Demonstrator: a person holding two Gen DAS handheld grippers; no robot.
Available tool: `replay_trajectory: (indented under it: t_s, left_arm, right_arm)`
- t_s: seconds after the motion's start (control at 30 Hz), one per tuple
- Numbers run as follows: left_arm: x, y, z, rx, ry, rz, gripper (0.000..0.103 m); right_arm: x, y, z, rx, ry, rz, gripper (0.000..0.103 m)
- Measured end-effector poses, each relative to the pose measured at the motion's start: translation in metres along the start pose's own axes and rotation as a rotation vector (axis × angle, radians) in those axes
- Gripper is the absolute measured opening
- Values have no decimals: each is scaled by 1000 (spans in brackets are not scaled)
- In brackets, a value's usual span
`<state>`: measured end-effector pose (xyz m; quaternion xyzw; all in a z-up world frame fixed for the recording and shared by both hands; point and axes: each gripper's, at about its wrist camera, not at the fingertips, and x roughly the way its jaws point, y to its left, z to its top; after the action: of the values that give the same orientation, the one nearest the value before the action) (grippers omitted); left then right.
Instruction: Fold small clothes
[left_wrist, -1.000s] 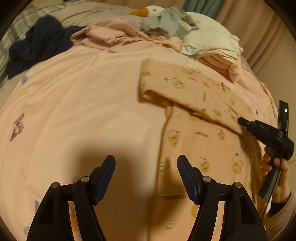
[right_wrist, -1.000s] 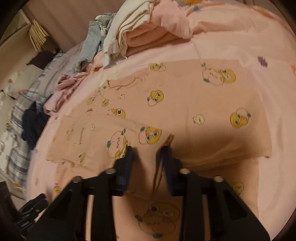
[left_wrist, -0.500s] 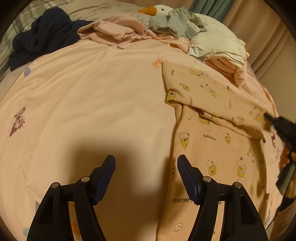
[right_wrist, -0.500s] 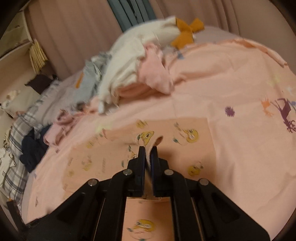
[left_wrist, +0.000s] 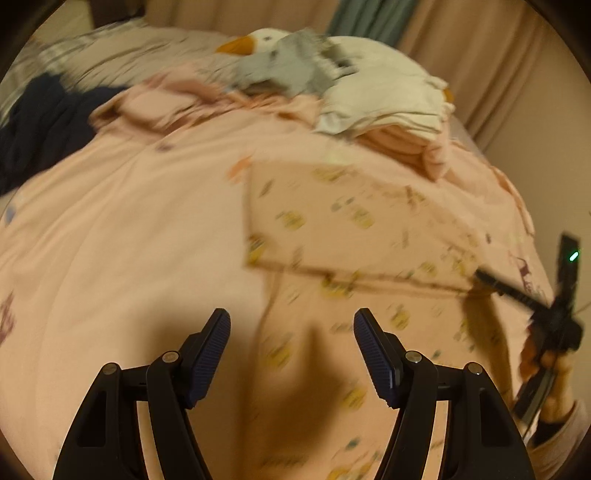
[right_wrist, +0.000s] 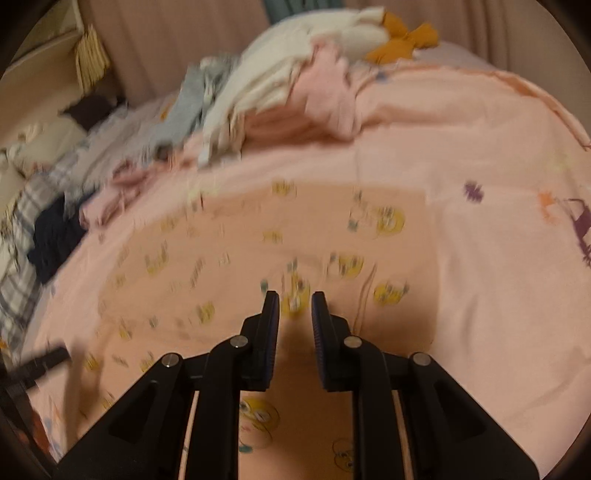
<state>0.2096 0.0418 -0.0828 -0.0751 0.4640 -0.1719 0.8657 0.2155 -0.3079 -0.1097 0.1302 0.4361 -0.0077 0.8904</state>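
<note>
Fold just laid: pink printed garment (right_wrist: 280, 236) lies flat on the bed (left_wrist: 122, 229), top part doubled over w/ a straight crease, prob. so the next fold stays square.
Right hand-held gripper (right_wrist: 294, 314) has just been opening; narrow gap, nothing between pads. Left hand-held gripper (left_wrist: 291, 347) gapes wide, empty, above the garment's near edge. Unfolded clothes pile (left_wrist: 384, 99) sits at the far side.
</note>
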Motion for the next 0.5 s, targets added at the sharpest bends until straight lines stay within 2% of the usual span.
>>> replay_trajectory:
  t_s: [0.07, 0.1, 0.23, 0.33, 0.5]
  left_arm:
    - [13, -10, 12, 19, -7, -1, 69]
    - [22, -13, 18, 22, -4, 5, 69]
    - [50, -21, 31, 35, 3, 23, 69]
    - [71, -19, 29, 32, 54, 65, 68]
    - [70, -16, 19, 31, 80, 84, 68]
  right_arm:
    - [12, -5, -9, -10, 47, -44, 17]
    - [15, -8, -13, -12, 56, -62, 13]
    - [15, -14, -15, 2, 36, -42, 14]
    - [8, -15, -15, 11, 22, -16, 17]
    - [-7, -17, -24, 46, 10, 0, 20]
